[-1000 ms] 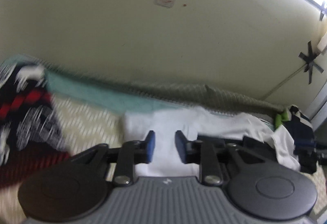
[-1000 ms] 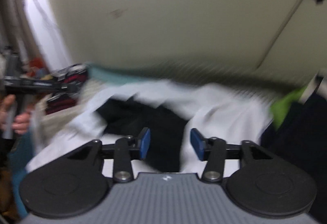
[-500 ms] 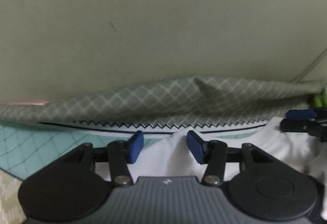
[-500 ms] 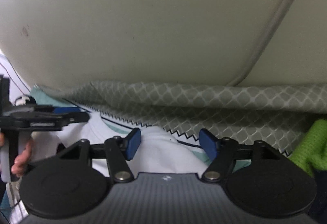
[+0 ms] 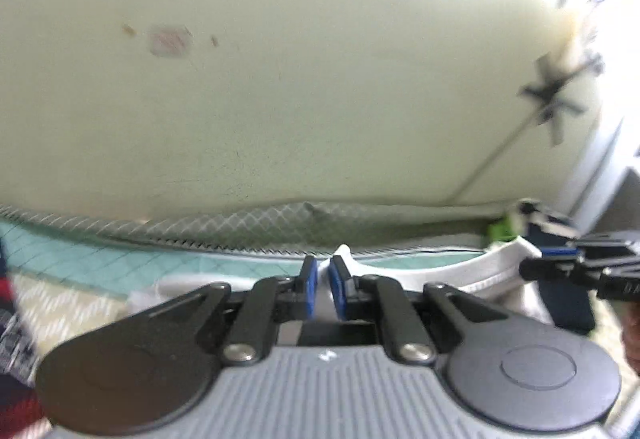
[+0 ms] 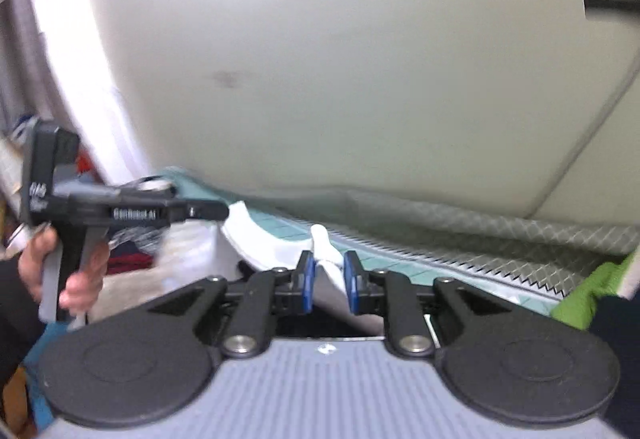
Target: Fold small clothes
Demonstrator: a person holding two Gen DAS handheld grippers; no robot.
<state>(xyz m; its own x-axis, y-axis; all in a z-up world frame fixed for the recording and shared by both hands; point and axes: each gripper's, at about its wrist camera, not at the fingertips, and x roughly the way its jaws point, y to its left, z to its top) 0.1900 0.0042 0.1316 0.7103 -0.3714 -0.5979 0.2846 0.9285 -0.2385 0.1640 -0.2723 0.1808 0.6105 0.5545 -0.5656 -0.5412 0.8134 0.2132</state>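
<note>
A white garment (image 5: 472,271) lies on the bed and stretches between both grippers. In the left wrist view, my left gripper (image 5: 323,289) has its blue pads nearly together, its jaws closing on a raised fold of the white cloth. The right gripper (image 5: 576,267) shows at that view's right edge. In the right wrist view, my right gripper (image 6: 329,281) is closing its jaws, with a pinch of the white garment (image 6: 256,239) pressed between the pads. The left gripper (image 6: 132,213), held by a hand (image 6: 36,267), grips the same edge further left.
A teal quilt (image 5: 100,259) and a grey diamond-pattern blanket (image 6: 500,239) run along the pale wall (image 5: 280,99). A green cloth (image 6: 592,291) and dark clothes lie to the right. Red, black and white patterned clothes (image 5: 12,311) lie at the left.
Half a second ago both grippers stood open, close to the blanket edge. Now both have pulled back from the wall with jaws narrowed onto the white garment's edge, which is raised.
</note>
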